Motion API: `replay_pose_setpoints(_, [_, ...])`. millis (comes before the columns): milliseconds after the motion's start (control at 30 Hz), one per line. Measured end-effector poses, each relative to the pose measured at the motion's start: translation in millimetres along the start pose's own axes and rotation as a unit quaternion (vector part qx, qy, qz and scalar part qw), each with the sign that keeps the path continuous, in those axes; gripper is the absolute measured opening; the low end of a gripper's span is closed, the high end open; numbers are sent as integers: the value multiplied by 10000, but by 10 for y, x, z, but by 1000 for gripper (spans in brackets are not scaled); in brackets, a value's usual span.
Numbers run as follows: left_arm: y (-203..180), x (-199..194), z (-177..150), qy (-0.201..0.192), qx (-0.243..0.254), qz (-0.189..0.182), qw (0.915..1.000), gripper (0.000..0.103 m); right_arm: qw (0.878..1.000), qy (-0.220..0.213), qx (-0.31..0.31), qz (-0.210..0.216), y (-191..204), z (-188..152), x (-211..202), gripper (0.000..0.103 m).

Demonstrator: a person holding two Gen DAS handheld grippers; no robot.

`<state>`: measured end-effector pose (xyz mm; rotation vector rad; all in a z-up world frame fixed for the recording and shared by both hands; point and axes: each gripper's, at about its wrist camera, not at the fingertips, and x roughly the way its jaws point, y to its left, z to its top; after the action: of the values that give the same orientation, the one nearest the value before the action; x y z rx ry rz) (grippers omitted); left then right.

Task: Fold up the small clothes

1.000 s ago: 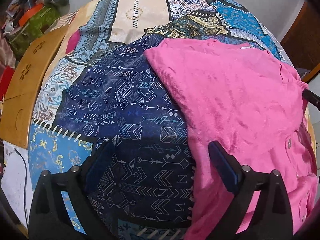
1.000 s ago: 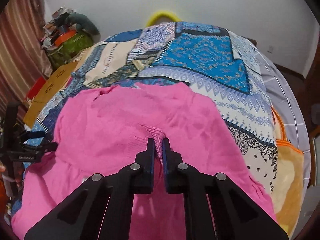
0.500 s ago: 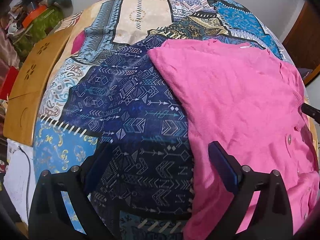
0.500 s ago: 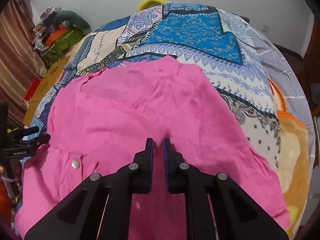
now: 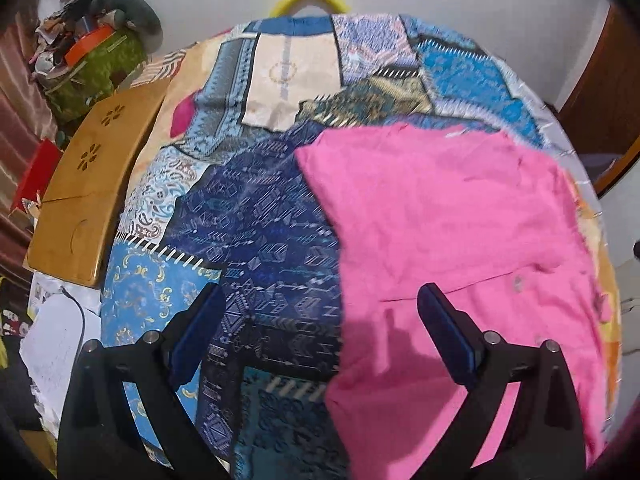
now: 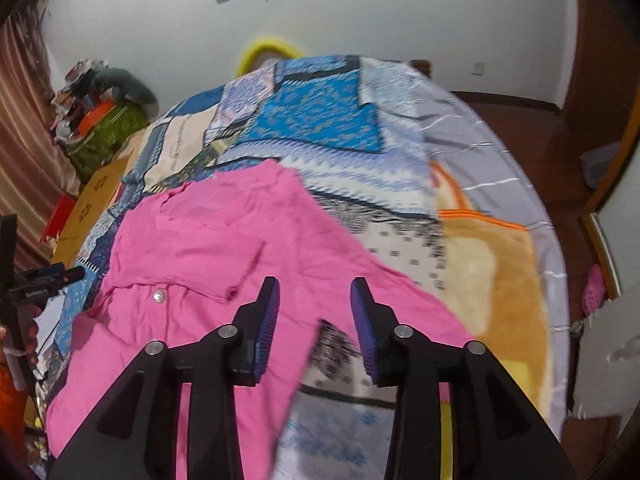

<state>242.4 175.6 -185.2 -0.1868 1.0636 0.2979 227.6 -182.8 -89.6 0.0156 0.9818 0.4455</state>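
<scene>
Since the earlier frames, my right hand-held gripper (image 6: 314, 304) has let go of the sleeve cuff it pinched; its jaws have just been opening and now stand partly apart with nothing between them, above the lower edge of the pink shirt (image 6: 208, 264). That shirt lies flat on the patchwork bedspread (image 6: 316, 120), one sleeve (image 6: 224, 268) folded inward across the front, its cuff resting beside a button (image 6: 159, 295). My left hand-held gripper (image 5: 320, 312) hangs wide open and empty, one finger over the bedspread (image 5: 256, 216), the other over the shirt (image 5: 440, 216). At the bed's left edge sits a wooden lap desk (image 5: 86, 184).
</scene>
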Motion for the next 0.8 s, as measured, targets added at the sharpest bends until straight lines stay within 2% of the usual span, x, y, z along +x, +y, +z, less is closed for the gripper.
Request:
replay_pose_setpoints(100, [-101, -98, 25, -92, -25, -86, 9999, 98, 9997, -50, 128, -187, -193, -84, -134, 42])
replay_pose_setpoints(167, [-200, -148, 20, -140, 33, -130, 9998, 98, 9993, -42, 242, -290, -334, -167, -189, 49])
replay_pose_setpoints(433, [-594, -149, -41, -139, 388, -202, 9989, 98, 9941, 359, 915, -464, -910, -549, -19, 50])
replay_pose_setpoints(700, [-868, 60, -85, 95, 648, -204, 9976, 98, 9713, 771, 2249, -84, -1400, -889, 397, 50])
replay_pose_setpoints(800, [-910, 168, -105, 225, 690, -178, 9972, 98, 9637, 845, 2532, 5, -1463, -936, 519, 50])
